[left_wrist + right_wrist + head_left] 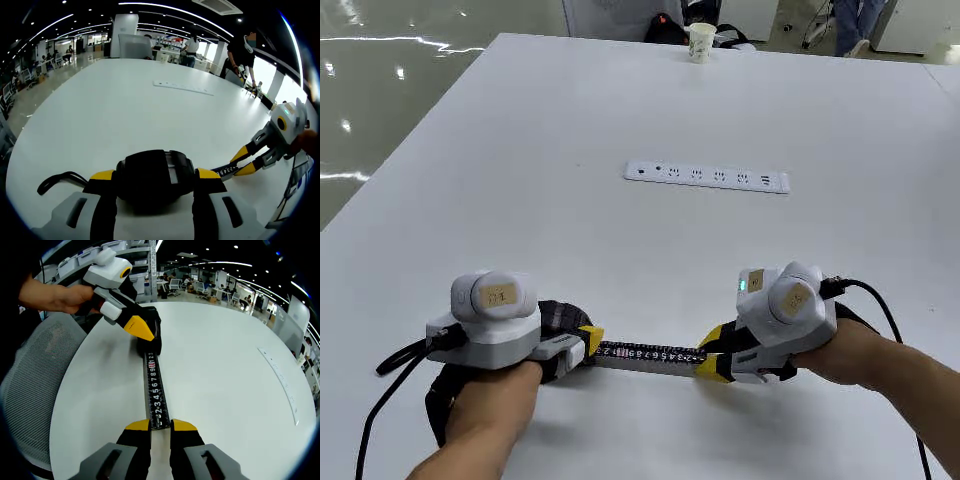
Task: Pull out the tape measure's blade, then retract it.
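A black tape measure case lies on the white table between my left gripper's yellow-tipped fingers, and the left gripper is shut on it. The case also shows in the right gripper view. Its dark blade with white numbers runs out to the right along the table. My right gripper is shut on the blade's end. In the left gripper view the blade leads off to the right gripper.
A white power strip lies across the middle of the table. A paper cup stands at the far edge. Cables trail from both grippers. A grey mesh chair back stands beside the table's near edge.
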